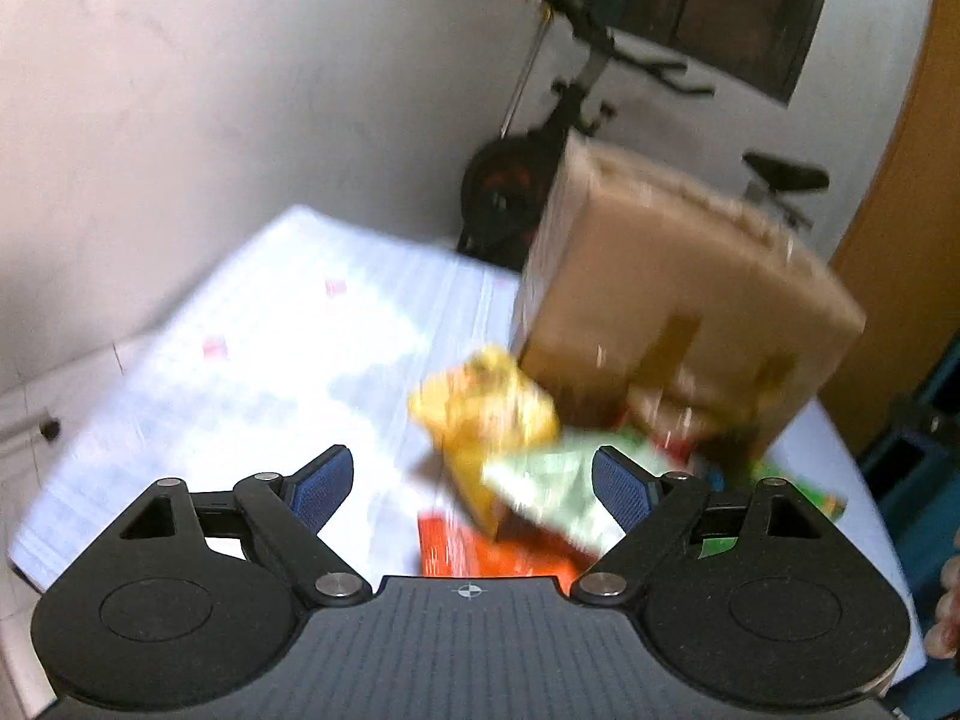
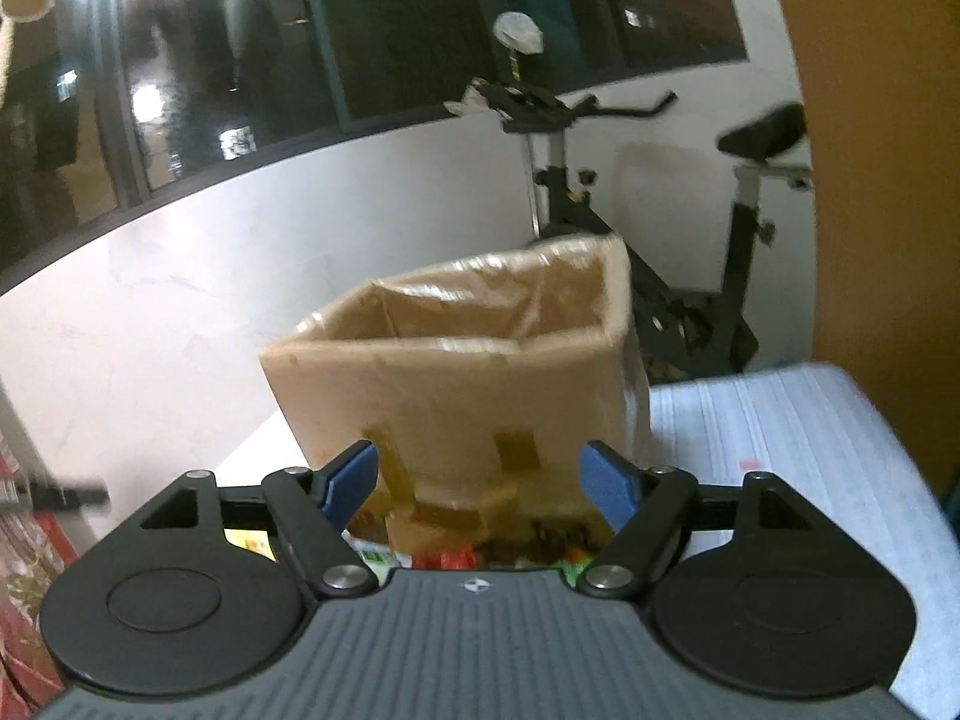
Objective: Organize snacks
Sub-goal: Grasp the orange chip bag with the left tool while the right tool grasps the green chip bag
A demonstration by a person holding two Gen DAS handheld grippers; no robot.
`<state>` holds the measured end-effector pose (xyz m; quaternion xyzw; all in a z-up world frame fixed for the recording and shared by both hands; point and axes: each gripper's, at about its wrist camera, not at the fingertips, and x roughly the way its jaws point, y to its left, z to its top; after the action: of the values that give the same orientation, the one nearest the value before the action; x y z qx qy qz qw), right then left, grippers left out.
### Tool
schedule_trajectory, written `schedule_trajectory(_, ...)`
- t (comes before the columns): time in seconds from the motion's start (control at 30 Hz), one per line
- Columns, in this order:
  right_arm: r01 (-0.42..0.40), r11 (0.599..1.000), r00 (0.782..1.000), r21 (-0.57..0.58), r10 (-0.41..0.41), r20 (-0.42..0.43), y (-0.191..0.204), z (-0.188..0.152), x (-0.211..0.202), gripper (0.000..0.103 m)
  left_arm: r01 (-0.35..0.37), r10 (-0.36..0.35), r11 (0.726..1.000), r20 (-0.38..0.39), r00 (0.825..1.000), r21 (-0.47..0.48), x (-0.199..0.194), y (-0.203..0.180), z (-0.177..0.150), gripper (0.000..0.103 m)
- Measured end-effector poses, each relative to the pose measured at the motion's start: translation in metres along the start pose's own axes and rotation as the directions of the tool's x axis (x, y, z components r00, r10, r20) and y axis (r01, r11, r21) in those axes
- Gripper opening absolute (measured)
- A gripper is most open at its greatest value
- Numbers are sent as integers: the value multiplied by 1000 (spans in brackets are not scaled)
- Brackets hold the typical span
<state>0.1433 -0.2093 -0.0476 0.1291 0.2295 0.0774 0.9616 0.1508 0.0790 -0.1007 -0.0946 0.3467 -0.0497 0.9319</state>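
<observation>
A brown cardboard box (image 1: 678, 306) stands open-topped on the white table (image 1: 270, 336); it also shows in the right wrist view (image 2: 456, 384). A yellow snack bag (image 1: 486, 414), a pale green bag (image 1: 552, 492) and an orange pack (image 1: 480, 552) lie in a heap in front of the box. My left gripper (image 1: 474, 486) is open and empty just above and before the heap. My right gripper (image 2: 480, 486) is open and empty, facing the box front, with snack packs (image 2: 456, 558) showing low between its fingers.
An exercise bike (image 2: 600, 192) stands behind the table against the white wall. Dark windows (image 2: 240, 60) run along the top. An orange-brown door or panel (image 2: 870, 150) is at the right. A red patterned cloth (image 2: 24, 570) is at the far left.
</observation>
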Motion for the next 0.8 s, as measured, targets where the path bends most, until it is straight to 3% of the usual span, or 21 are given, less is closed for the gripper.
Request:
schedule_trajectory(0.2, 70, 997, 996, 20, -69, -49, -1, -35, 12, 77, 34, -29, 998, -86, 996, 49, 38, -5, -34, 88)
schedule_trajectory(0.37, 98, 995, 992, 17, -96, -83, 1, -57, 19, 77, 52, -47, 998, -151, 987, 27, 50, 5, -57, 88)
schedule_trajectory(0.8, 122, 991, 982, 58, -112, -150, -11, -68, 37, 80, 94, -104, 994, -232, 967, -53, 89, 9, -61, 96)
